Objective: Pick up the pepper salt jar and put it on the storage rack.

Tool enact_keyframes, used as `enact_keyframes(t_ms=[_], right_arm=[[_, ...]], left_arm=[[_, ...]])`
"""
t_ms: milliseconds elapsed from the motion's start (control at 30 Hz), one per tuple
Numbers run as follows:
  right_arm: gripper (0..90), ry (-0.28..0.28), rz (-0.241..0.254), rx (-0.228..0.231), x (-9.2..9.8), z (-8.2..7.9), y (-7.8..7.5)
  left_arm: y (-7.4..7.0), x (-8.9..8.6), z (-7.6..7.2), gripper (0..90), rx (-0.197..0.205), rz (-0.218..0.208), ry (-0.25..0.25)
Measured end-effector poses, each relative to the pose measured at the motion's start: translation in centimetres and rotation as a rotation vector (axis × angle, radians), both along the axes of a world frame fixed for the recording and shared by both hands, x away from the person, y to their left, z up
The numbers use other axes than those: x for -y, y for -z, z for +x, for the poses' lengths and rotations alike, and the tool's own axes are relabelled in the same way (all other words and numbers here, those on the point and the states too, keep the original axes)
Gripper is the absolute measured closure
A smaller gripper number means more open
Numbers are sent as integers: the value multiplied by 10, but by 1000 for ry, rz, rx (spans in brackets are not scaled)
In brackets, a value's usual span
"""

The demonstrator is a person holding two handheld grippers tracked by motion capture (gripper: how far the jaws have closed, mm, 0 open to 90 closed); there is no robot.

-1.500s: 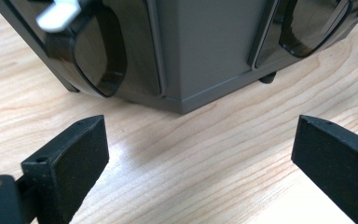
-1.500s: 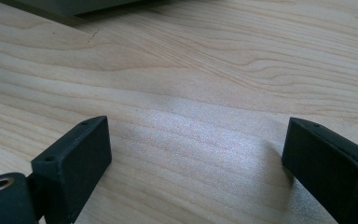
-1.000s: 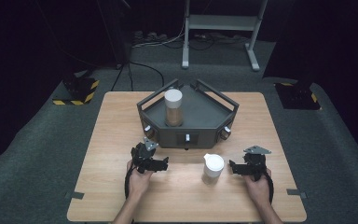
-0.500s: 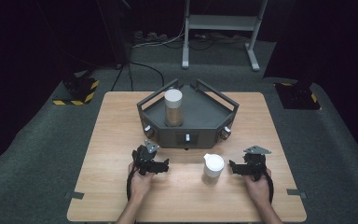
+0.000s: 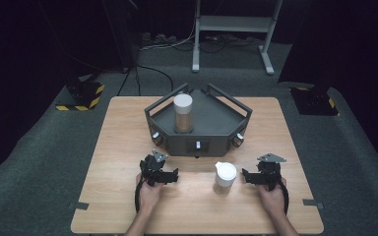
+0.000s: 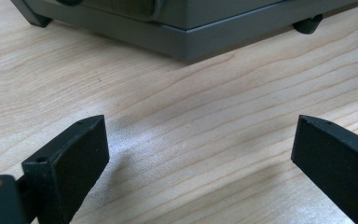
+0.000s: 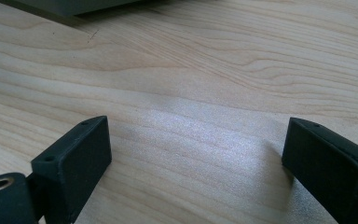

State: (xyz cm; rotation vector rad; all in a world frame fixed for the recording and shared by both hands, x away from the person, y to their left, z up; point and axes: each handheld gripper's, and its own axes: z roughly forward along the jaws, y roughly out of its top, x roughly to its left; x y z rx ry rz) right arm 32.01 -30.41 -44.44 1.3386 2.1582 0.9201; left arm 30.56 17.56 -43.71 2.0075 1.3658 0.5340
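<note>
Left gripper (image 5: 170,177) and right gripper (image 5: 248,178) rest on the wooden table (image 5: 118,147), jaws spread wide, nothing between them — a white-lidded cup (image 5: 225,177) stands just beside the right gripper, near the dark angular tray (image 5: 221,130).

A table (image 5: 128,132) stands on the floor (image 5: 39,162). On the far half of the table, in the middle, sits a tray (image 5: 216,123). A jar (image 5: 183,114) stands upright in the tray, toward its left side. Nearer the person, in front of the tray and a bit to the right, a cup (image 5: 225,177) stands on the table. The left gripper (image 5: 165,176) rests on the table left of the cup, well apart from it and just in front of the tray. The right gripper (image 5: 248,177) rests on the table just right of the cup. Behind the table, a stand (image 5: 231,29) is on the floor.
</note>
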Motion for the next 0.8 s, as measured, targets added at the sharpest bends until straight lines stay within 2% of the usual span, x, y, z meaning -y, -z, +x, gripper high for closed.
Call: enact_keyframes(t_ms=[167,400,567,800], right_arm=[[75,0,0,0,0,0,0],[75,0,0,0,0,0,0],[75,0,0,0,0,0,0],[77,2,1,-1,0,0,0]], left_arm=[[4,2,2,42,-11,1,5],[6,5,1,34,4,23,8],[11,4,-2,17,24,10,5],[11,5,0,3,20,12,4]])
